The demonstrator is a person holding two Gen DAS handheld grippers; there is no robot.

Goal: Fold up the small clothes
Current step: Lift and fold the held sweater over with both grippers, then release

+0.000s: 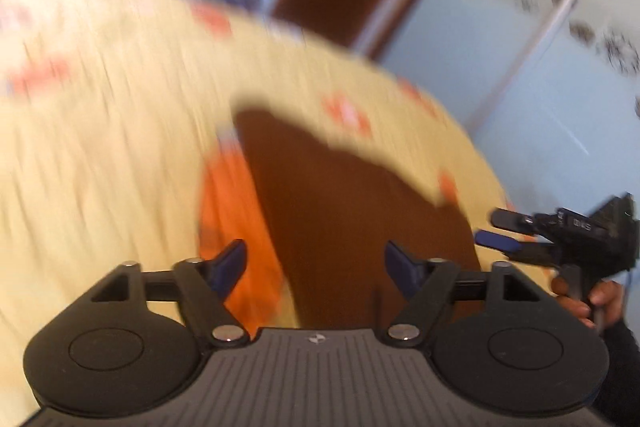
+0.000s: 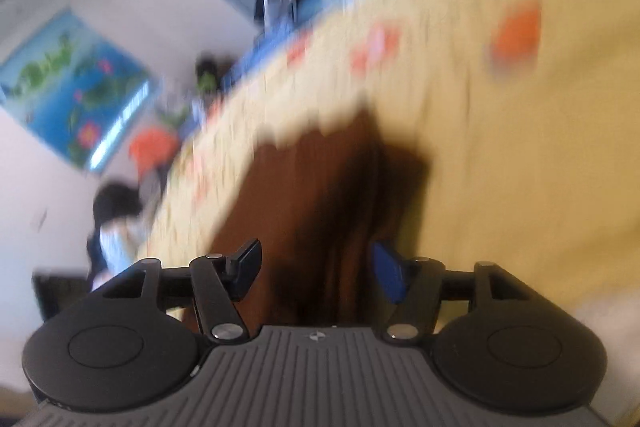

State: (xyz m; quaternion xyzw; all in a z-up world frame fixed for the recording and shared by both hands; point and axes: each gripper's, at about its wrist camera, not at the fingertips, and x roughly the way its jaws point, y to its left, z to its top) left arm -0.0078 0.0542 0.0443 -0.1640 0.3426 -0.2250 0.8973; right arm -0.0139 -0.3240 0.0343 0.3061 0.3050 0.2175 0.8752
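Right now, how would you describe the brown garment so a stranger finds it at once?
Find the wide yellow bedcover with orange patches. On it, ahead of the open left gripper, lies the brown garment. It is plain dark brown, unlike the bright orange cloth touching its left edge.

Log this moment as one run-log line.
left gripper: open, empty | right gripper: open, empty | brown cloth: flat on yellow bedspread, orange garment beside it | views blurred

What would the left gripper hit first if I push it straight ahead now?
Most likely the brown garment: it lies right ahead between the open fingers of the left gripper, on the yellow cloth. An orange piece sits slightly left. Motion blur makes depth uncertain.
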